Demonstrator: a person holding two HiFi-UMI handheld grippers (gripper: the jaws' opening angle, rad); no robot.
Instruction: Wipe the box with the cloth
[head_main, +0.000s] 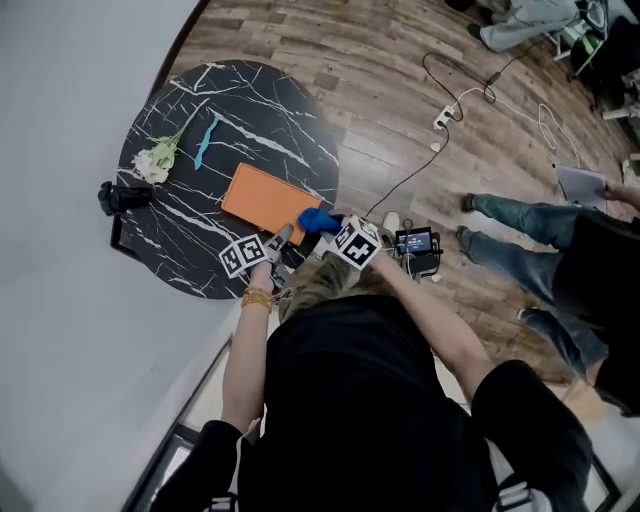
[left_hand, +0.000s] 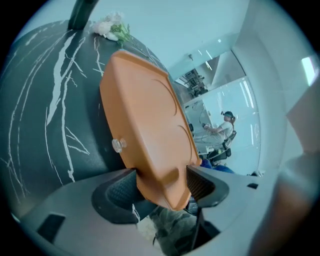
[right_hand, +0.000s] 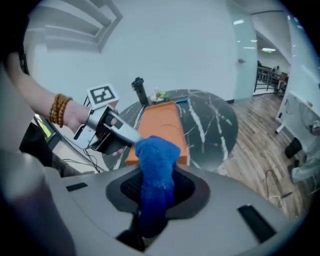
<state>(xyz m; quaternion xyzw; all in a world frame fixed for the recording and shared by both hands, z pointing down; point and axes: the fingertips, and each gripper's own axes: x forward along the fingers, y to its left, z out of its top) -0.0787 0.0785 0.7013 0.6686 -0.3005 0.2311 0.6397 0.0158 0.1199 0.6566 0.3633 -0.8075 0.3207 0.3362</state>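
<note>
An orange flat box (head_main: 262, 198) lies on the round black marble table (head_main: 250, 100), near its front edge. My left gripper (head_main: 283, 236) is shut on the box's near corner. In the left gripper view both pads (left_hand: 122, 187) press the sides of the orange box (left_hand: 145, 120). My right gripper (head_main: 327, 230) is shut on a blue cloth (head_main: 319, 220), held just off the box's near right end. In the right gripper view the cloth (right_hand: 156, 160) stands bunched up between the jaws, above the box (right_hand: 161, 122). The left gripper (right_hand: 131, 141) shows there at the box's left.
White flowers (head_main: 157, 158), a light-blue strip (head_main: 205, 140) and a black bottle (head_main: 122, 196) lie on the table's far side. A person in jeans (head_main: 540, 225) stands on the wooden floor to the right. Cables (head_main: 440, 120) and a small screen device (head_main: 415, 242) lie on the floor.
</note>
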